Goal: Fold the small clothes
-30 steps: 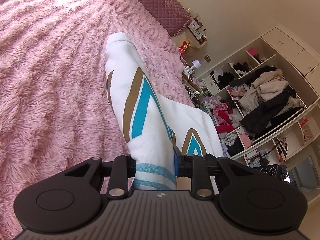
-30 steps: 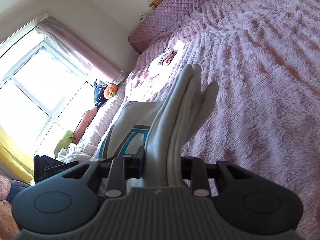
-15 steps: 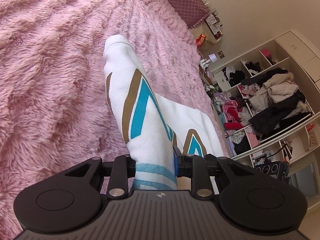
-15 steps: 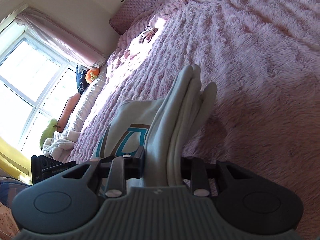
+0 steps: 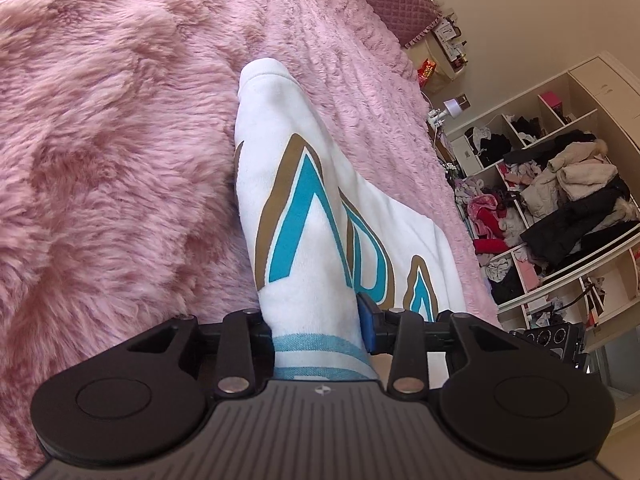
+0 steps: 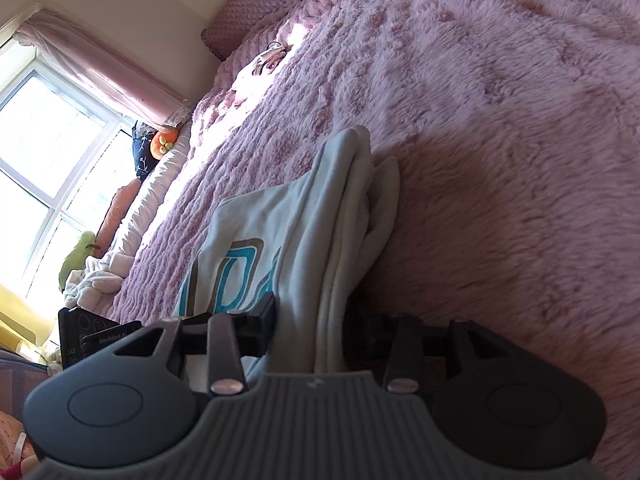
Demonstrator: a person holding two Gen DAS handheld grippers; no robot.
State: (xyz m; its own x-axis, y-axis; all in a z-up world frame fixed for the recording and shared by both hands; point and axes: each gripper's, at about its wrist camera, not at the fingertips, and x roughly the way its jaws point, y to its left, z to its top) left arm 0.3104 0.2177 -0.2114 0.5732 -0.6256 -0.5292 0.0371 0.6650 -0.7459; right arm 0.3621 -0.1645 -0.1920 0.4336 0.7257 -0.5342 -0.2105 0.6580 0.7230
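On the shaggy pink bed cover (image 5: 120,140), a folded white garment (image 5: 316,216) with teal and bronze lettering is lying in soft, thick layers. My left gripper (image 5: 316,330) is opening around its ribbed striped hem, and my right gripper (image 6: 308,328) is opening around the stacked, rounded fold edges; fabric is sitting between both pairs of jaws.

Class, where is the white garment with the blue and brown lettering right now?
The white garment lies folded on the pink fluffy blanket, between the opening jaws of the left gripper and right gripper.
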